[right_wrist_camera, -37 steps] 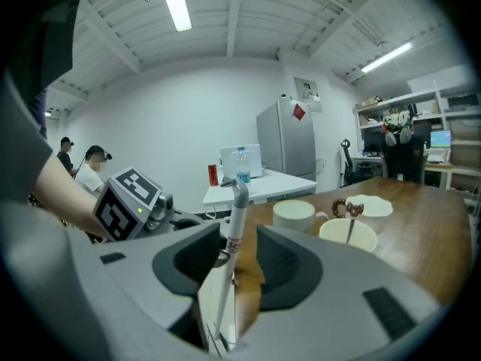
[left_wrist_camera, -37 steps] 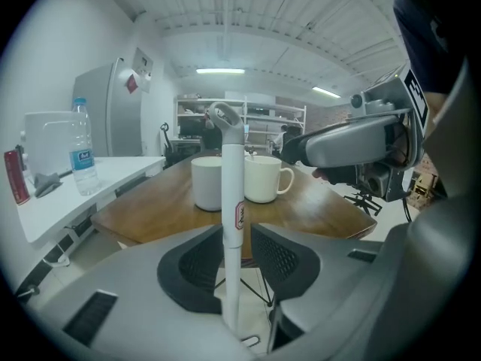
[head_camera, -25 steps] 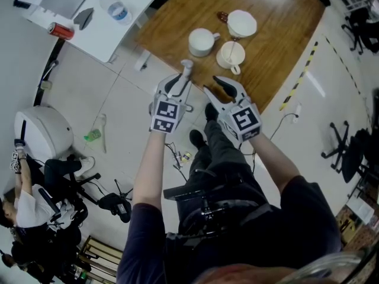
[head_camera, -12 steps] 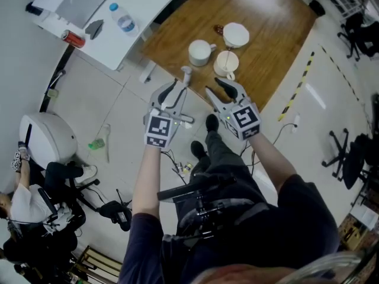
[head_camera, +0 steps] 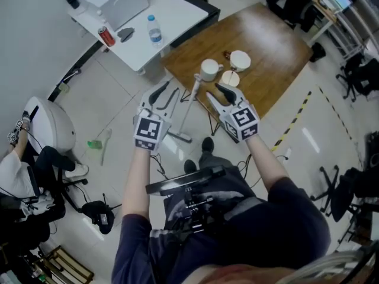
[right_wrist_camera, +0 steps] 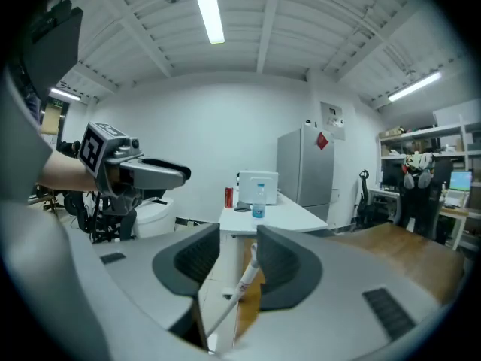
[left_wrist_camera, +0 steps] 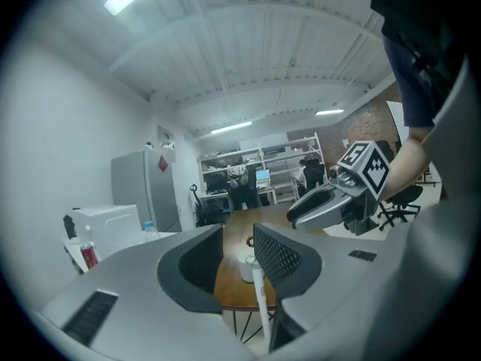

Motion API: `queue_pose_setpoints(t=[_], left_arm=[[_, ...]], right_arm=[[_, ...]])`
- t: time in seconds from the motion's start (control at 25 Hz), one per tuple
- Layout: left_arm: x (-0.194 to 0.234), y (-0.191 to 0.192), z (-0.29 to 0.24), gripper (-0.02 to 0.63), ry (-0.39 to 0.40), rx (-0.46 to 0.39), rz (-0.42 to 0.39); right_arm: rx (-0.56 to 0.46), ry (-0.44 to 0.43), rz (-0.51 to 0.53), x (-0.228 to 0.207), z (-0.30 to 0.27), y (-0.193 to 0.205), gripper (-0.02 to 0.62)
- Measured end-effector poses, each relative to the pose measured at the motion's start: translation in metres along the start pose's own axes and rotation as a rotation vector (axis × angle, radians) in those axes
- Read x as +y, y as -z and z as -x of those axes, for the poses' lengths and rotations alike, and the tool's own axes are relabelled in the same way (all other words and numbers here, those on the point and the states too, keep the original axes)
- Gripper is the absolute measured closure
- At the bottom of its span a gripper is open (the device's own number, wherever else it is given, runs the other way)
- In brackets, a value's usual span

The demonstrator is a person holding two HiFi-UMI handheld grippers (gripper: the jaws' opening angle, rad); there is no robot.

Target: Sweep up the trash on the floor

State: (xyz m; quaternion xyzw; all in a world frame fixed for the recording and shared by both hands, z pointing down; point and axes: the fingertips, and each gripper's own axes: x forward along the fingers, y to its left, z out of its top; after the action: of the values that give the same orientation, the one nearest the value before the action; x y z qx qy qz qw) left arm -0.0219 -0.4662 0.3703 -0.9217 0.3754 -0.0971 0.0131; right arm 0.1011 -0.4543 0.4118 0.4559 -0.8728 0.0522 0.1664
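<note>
Both tools are empty. The left gripper [head_camera: 166, 93] [left_wrist_camera: 237, 258] has its jaws well apart with nothing pressed between the pads, and the right gripper [head_camera: 214, 93] [right_wrist_camera: 237, 258] is just as wide open. Each gripper view shows the white-handled broom [head_camera: 188, 102] [left_wrist_camera: 259, 292] [right_wrist_camera: 239, 284] through the gap, but beyond the pads. In the head view it leans on the wooden table [head_camera: 278, 46] between the two grippers, touching neither.

The green trash [head_camera: 95, 143] lies on the floor at 9 o'clock from the left gripper, well apart from it, near a white rounded machine [head_camera: 53, 132].

The marker cubes carry black-and-white square patterns. The red can [head_camera: 106, 36] and water bottle [head_camera: 154, 31] on the white table [head_camera: 177, 16], at 11 o'clock, have labels too small to read. A small mark on the broom handle is also illegible.

White cups [head_camera: 208, 70] stand near the wooden table's near edge at 12 o'clock. Bare tiled floor opens at 8 o'clock, and striped floor tape [head_camera: 296, 114] runs at 3 o'clock.
</note>
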Motion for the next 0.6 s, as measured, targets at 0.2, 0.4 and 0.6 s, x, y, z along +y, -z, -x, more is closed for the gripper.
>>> queue_pose_setpoints(t=[0.2, 0.4, 0.6], left_arm=[[-0.006, -0.012, 0.038, 0.480, -0.044, -0.028, 0.053], [-0.019, -0.019, 0.065, 0.591, -0.115, -0.002, 0.057], [-0.019, -0.031, 0.079, 0.603, -0.242, 0.002, 0.056]], right_arm=[[-0.009, -0.040, 0.009, 0.006, 0.011, -0.018, 0.413], [-0.019, -0.100, 0.012, 0.010, 0.019, -0.022, 0.424], [-0.050, -0.223, 0.020, 0.014, 0.020, -0.024, 0.442]])
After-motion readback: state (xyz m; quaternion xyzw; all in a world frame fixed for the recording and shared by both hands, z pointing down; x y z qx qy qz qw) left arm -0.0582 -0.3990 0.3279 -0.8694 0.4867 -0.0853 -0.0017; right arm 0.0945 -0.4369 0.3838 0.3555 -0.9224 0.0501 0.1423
